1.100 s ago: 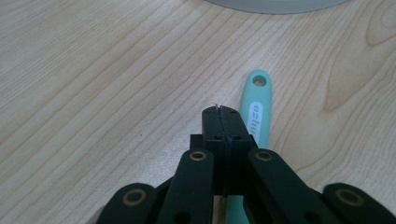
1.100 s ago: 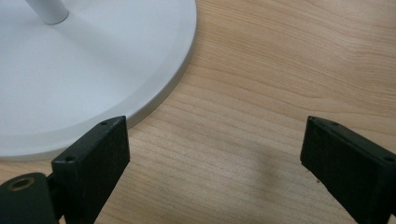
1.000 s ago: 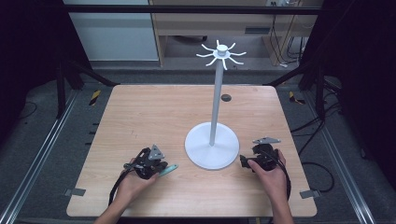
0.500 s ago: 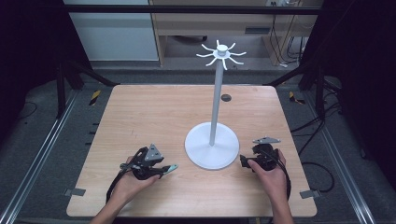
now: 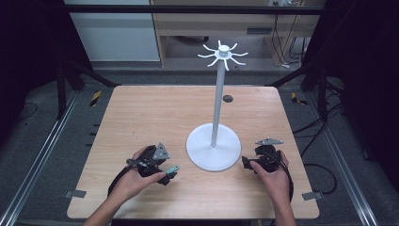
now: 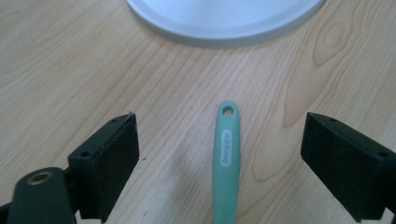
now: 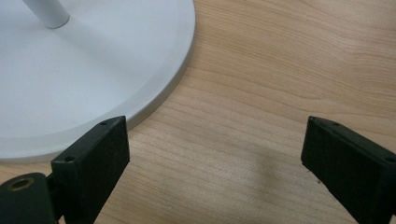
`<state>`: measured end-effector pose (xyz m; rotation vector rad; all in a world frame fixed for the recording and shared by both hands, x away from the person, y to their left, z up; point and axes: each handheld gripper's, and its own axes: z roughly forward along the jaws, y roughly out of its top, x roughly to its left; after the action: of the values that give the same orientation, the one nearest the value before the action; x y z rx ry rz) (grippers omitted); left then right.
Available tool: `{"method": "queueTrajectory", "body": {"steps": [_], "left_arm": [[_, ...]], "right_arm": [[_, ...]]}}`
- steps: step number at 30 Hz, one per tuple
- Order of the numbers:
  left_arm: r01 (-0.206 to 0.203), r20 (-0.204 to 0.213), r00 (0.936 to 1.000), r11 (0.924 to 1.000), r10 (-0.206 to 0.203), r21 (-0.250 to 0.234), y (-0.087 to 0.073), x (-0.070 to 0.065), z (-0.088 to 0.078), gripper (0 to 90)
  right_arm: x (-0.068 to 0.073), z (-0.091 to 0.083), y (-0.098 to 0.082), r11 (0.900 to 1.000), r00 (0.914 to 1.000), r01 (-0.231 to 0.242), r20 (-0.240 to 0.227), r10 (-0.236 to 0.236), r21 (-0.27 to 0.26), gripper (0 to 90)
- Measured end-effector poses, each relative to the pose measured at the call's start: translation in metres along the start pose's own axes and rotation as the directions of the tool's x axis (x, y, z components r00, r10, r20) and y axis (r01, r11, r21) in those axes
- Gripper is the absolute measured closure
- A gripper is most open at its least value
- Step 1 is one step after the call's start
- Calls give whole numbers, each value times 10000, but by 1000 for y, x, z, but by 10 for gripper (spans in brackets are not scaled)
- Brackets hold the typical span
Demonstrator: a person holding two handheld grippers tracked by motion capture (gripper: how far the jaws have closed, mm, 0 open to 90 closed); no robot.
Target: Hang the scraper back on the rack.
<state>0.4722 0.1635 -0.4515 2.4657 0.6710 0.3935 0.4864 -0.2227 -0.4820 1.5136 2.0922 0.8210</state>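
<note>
high view: wood table [image 5: 141, 113], white stand [image 5: 215, 117] w/ round base at near centre, hook arms at the top. left gripper [image 5: 162, 170] sits near-left of the base, person's hand around it. a small teal handle [image 5: 172, 168] pokes out by its tip, toward the base. right gripper [image 5: 245, 162] is near-right of the base, just beside its rim. too small here to tell how wide either is open. small dark spot on the table far of the stand, can't tell what.

left gripper view: jaws stand wide apart, gripping nothing. the handle [image 6: 226, 158] lies flat on the table between them, roughly centred, not touching either pad. its long axis runs along the gripper's pointing direction, hole end far, toward the base rim [image 6: 224, 32]. rest of the tool is cut off at the bottom edge, so no idea what the working end is. left hand is clearly the nearer one, looks set to close on it.

right gripper view: jaws wide apart too, bare table between them. base [image 7: 84, 84] and foot of the pole at left.
</note>
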Motion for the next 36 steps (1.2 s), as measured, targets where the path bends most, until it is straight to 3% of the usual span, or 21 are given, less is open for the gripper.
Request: {"method": "queueTrajectory", "body": {"steps": [6,11,13,17,21,22,23,27,33,36], "left_arm": [[-136,309,9995,9983,119,565,10,4,-2,82],[-696,409,9970,9912,654,1125,20,2,0,90],[-979,605,9941,9837,897,1505,24,2,0,130],[-1149,776,9917,9770,1024,1796,27,2,-1,246],[-1404,1038,9874,9633,1192,2288,30,1,2,271],[-1465,1075,9866,9561,1226,2539,30,0,4,289],[-1465,1075,9866,9561,1226,2539,30,0,4,308],[-1455,1194,9863,9428,1142,2998,30,0,10,319],[-1376,1262,9871,9257,987,3523,32,0,18,419],[-1272,1328,9876,9246,843,3590,33,0,20,453]], "right_arm": [[1,1,-1,10000,10000,8,-75,-8,77,75],[-1,0,-1,10000,10000,3,-70,-3,2,72],[-1,0,-1,10000,10000,-30,-59,30,18,69],[-1,1,-1,10000,9999,11,-124,-11,25,69],[1,1,-1,10000,9999,8,-115,-7,40,70],[1,1,-1,10000,9999,7,-115,-7,14,70],[1,1,-1,10000,9999,7,-115,-7,14,70],[1,1,-1,10000,9999,-39,-127,39,51,71],[1,1,-1,10000,9999,-34,-129,34,59,72],[0,1,-1,10000,9999,-50,-149,50,19,74]]}}
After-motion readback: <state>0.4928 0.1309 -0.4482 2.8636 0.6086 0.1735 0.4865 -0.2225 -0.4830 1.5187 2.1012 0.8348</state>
